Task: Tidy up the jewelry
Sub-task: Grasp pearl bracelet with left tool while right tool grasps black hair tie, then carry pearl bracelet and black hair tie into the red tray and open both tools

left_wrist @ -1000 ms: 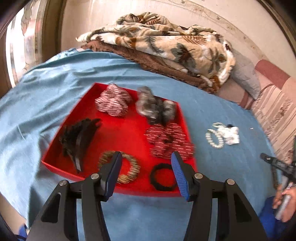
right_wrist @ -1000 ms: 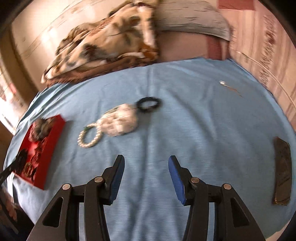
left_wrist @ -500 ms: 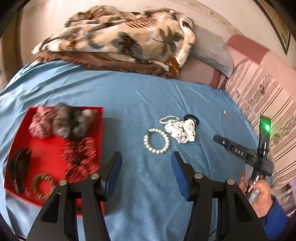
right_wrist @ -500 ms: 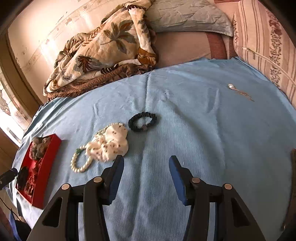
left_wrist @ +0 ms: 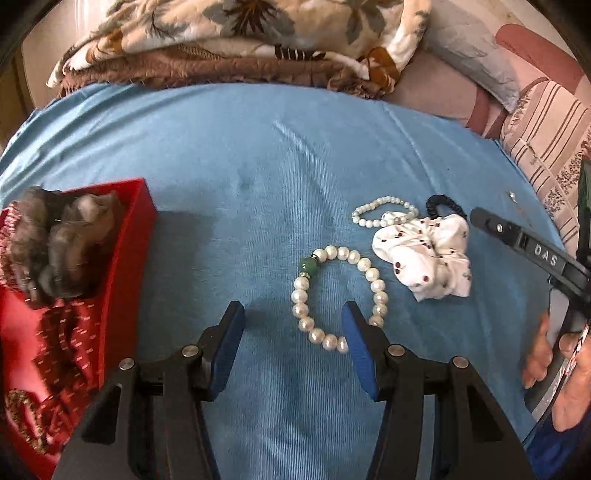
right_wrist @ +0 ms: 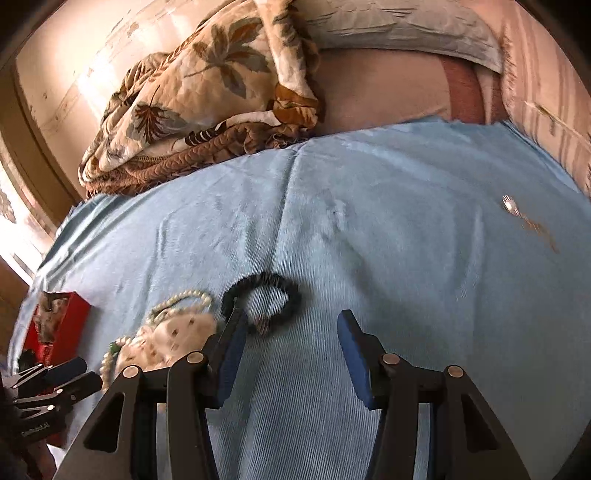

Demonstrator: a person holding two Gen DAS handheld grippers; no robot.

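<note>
A white pearl bracelet with one green bead (left_wrist: 339, 297) lies flat on the blue bedspread (left_wrist: 258, 177), its near arc just ahead of the left gripper (left_wrist: 291, 332), whose blue-padded jaws stand spread and empty, tilted steeply down over the cloth with the right pad overlapping the bracelet's edge. Just beyond it sit a white scrunchie with dark red spots (left_wrist: 424, 254), a smaller string of pale pearls (left_wrist: 384, 210) and a black beaded bracelet (right_wrist: 262, 302). The right gripper (right_wrist: 288, 343), held in a hand (left_wrist: 554, 369) at the right edge of the left wrist view, angles down with jaws likewise apart and holding nothing, its left finger just over the black bracelet's near rim. To the left, a red tray (left_wrist: 136, 236) holds a grey fluffy scrunchie (left_wrist: 62, 240) and red patterned scrunchies (left_wrist: 66, 343). A leaf-print quilt (left_wrist: 240, 29) is heaped at the bed's head.
</note>
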